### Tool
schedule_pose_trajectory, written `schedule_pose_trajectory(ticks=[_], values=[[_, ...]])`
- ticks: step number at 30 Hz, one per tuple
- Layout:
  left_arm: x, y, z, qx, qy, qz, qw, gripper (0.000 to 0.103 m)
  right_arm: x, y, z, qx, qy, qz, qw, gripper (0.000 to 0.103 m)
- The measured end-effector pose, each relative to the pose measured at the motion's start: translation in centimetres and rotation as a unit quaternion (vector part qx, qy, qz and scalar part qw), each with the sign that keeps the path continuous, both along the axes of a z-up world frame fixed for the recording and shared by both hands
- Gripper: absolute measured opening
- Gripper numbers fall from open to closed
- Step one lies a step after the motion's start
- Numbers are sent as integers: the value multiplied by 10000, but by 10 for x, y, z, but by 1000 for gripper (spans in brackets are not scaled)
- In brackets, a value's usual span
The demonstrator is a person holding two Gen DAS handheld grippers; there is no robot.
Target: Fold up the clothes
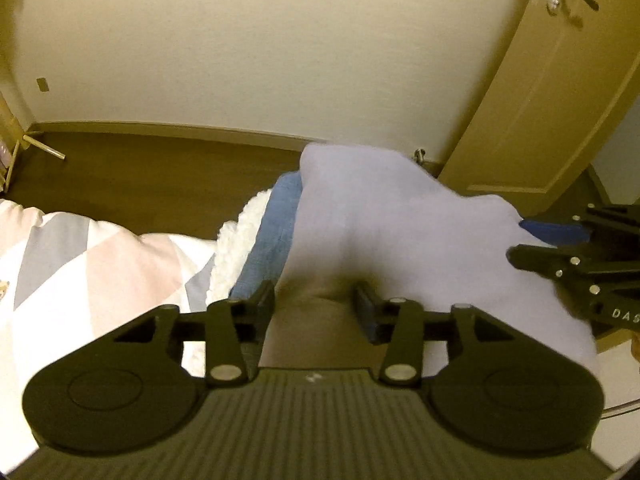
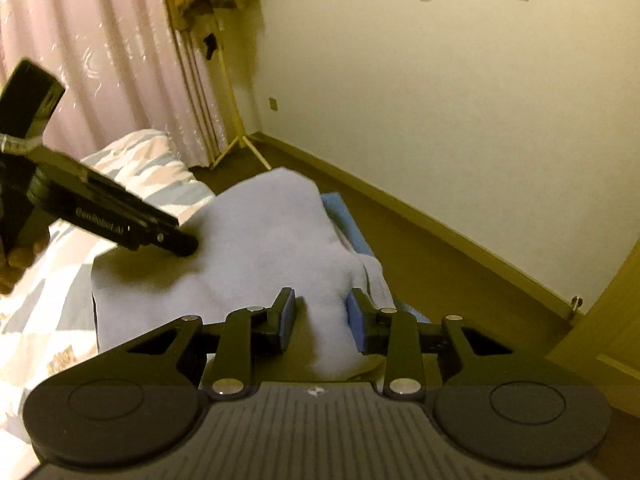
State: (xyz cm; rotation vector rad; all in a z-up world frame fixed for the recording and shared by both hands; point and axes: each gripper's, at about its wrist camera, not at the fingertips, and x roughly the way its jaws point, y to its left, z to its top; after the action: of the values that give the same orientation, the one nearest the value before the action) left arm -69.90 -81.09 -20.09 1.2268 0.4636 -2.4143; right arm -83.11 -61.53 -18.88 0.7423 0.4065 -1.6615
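Observation:
A pale lavender fleece garment [image 1: 384, 216] lies bunched on the bed, over a blue folded cloth [image 1: 276, 232] and a white fluffy item [image 1: 240, 240]. My left gripper [image 1: 316, 300] has its fingers closed on a fold of the lavender garment near its near edge. My right gripper [image 2: 320, 312] grips another fold of the same garment [image 2: 260, 232]. In the left wrist view the right gripper [image 1: 580, 264] enters from the right, on the garment. In the right wrist view the left gripper [image 2: 176, 240] enters from the left, with its tip on the garment.
A bedcover [image 1: 80, 264] with pink, grey and white triangles lies to the left. Brown floor [image 1: 160, 168] and a cream wall lie beyond. A door [image 1: 552, 80] stands at right. Pink curtains [image 2: 100, 60] and a coat stand [image 2: 232, 80] are in the corner.

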Motion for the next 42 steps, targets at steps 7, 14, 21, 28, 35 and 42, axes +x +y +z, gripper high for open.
schedule_pose_trajectory(ticks=[7, 14, 21, 28, 35, 42], values=[[-55, -9, 20, -403, 289, -462, 9977, 21, -10, 3, 9, -231, -210, 35, 9995, 34], [-90, -33, -32, -217, -134, -491, 9985, 21, -20, -24, -10, 67, -375, -9, 9993, 34], [-26, -23, 29, -427, 75, 77, 9990, 21, -6, -4, 25, -241, -226, 328, 9989, 34], [39, 28, 15, -96, -242, 481, 9985, 27, 36, 17, 16, 287, 62, 990, 9947, 36], [34, 40, 3, -72, -399, 1118, 9929, 36, 48, 35, 14, 433, 285, 873, 9948, 41], [41, 75, 52, -365, -480, 1566, 9858, 81, 44, 92, 50, 445, 292, 203, 9984, 66]])
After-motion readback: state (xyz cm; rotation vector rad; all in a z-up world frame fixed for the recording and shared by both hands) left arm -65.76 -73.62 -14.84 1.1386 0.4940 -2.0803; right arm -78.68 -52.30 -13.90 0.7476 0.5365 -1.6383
